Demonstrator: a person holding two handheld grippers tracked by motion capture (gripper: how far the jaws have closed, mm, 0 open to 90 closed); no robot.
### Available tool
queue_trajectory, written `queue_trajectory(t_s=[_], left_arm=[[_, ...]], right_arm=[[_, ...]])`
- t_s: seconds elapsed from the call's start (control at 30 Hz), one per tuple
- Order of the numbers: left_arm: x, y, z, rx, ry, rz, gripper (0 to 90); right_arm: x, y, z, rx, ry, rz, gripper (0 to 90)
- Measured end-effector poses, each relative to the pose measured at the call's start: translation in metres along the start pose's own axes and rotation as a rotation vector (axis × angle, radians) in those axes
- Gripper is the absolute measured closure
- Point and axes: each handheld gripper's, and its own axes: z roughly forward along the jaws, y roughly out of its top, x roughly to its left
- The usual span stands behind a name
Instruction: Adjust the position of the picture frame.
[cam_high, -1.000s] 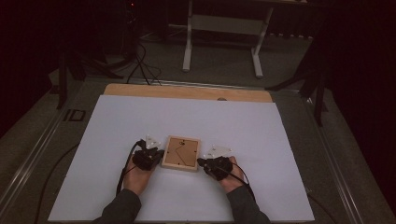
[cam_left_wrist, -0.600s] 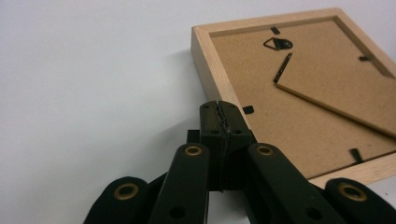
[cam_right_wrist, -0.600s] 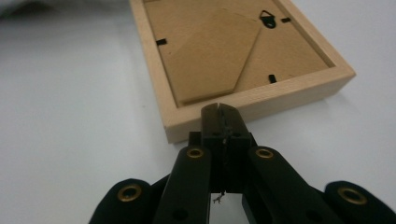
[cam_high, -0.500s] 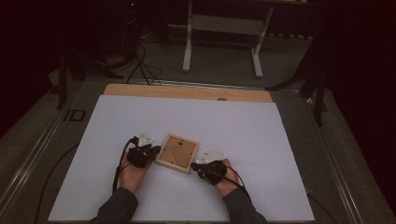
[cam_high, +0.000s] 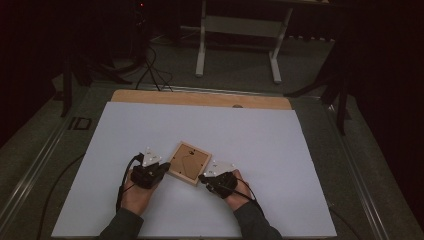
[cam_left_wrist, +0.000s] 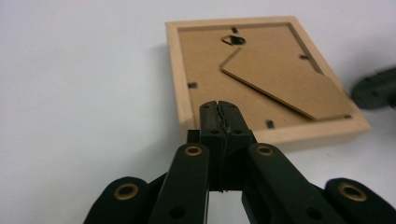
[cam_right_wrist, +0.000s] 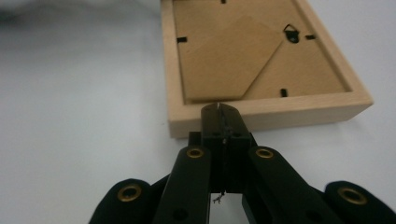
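Observation:
A light wooden picture frame (cam_high: 189, 162) lies back-side up and turned at an angle on the white table top (cam_high: 260, 145). Its brown backing board and folded stand (cam_left_wrist: 280, 81) face up. My left gripper (cam_high: 167, 168) is shut, its tips against the frame's left corner; in the left gripper view the closed tips (cam_left_wrist: 219, 105) overlap the frame's near edge (cam_left_wrist: 308, 133). My right gripper (cam_high: 201, 177) is shut too, tips touching the frame's near right edge. In the right gripper view the tips (cam_right_wrist: 219, 108) meet the frame (cam_right_wrist: 261, 60) at its rail. Nothing is held between either pair of jaws.
A bare wooden strip (cam_high: 200, 98) runs along the table's far edge. Beyond it stand white stand legs (cam_high: 237, 47) and floor cables (cam_high: 150, 70). The other gripper (cam_left_wrist: 373, 88) shows at the right in the left gripper view. White surface spreads all around the frame.
The frame has turned clockwise from square to angled. The right gripper slid left and nearer along it; the left gripper shifted slightly at the opposite corner.

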Motion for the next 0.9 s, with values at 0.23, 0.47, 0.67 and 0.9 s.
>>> queue_trajectory(t_s=[0.23, 0.47, 0.67, 0.9], left_arm=[[-0.005, -0.005, 0.001, 0.022, -0.014, -0.004, 89.4], [-0.013, -0.011, 0.001, 0.044, -0.029, 0.006, 89.4], [-0.017, -0.015, 0.002, 0.068, -0.036, 0.007, 89.4], [-0.019, -0.016, 0.006, 0.086, -0.038, 0.015, 89.5]], right_arm=[[-0.015, 0.001, -0.002, -0.020, -0.047, 0.038, 89.8], [-0.035, 0.002, -0.002, -0.039, -0.104, 0.099, 89.8], [-0.052, 0.016, 0.000, -0.048, -0.147, 0.122, 89.8], [-0.068, 0.028, 0.015, -0.025, -0.173, 0.150, 89.8]])
